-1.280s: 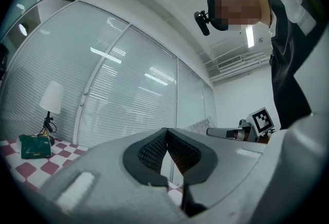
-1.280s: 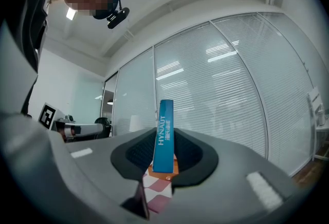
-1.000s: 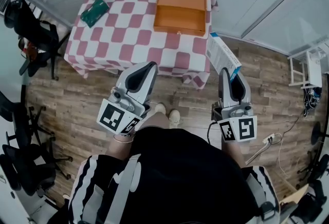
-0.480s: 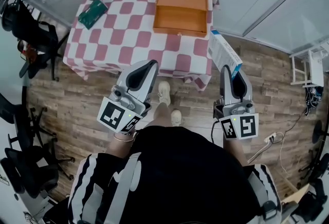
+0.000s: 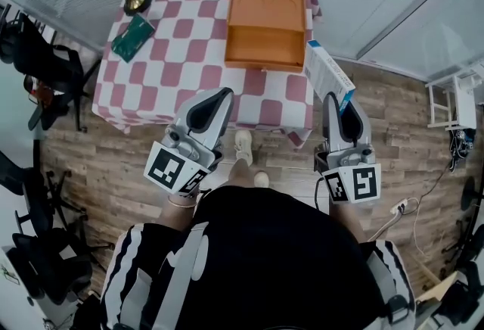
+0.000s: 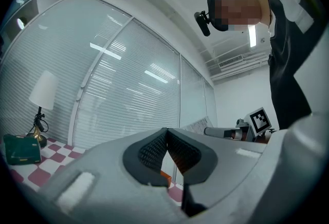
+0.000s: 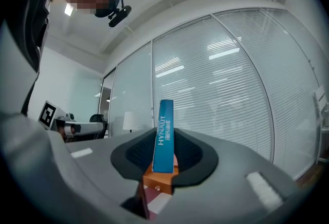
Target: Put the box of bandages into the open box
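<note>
Checkered table (image 5: 189, 56), open box (image 5: 266, 29) on it; right gripper (image 5: 342, 103) fingers clamp bandage box (image 5: 327, 75) (left gripper (image 5: 219, 98) fingers closed).

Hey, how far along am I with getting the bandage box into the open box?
Done: the bandage box is picked up, clamped in the right hand-held gripper. In hand: it is held near the checkered table's edge. Left: move it over the orange open box, which looks empty, and release.
</note>
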A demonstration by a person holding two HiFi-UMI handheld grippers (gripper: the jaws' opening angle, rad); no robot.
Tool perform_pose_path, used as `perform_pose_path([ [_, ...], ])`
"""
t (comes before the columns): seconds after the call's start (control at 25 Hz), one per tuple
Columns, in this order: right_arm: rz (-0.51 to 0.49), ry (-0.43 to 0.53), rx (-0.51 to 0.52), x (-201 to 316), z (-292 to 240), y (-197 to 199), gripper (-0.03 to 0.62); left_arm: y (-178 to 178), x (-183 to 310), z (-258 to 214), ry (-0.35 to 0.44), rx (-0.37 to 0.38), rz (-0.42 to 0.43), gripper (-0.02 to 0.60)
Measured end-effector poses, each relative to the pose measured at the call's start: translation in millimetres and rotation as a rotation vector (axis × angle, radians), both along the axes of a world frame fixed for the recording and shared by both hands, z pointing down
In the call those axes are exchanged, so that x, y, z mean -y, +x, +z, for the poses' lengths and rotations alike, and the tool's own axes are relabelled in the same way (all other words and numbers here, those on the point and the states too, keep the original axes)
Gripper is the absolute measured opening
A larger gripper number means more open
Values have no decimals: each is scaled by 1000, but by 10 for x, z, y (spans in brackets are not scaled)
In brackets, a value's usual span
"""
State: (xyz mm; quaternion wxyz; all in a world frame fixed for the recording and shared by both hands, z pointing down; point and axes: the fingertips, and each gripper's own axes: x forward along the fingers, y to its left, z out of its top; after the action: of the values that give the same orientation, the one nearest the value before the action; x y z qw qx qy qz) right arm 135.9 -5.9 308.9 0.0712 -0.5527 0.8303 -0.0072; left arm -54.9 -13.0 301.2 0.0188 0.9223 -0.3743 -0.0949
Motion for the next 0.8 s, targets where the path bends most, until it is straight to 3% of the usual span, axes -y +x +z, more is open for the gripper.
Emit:
perform_pose_path([
  [0.8, 34, -8, -6, 896, 20, -92, 78, -56, 976, 22, -10, -1, 39, 0],
])
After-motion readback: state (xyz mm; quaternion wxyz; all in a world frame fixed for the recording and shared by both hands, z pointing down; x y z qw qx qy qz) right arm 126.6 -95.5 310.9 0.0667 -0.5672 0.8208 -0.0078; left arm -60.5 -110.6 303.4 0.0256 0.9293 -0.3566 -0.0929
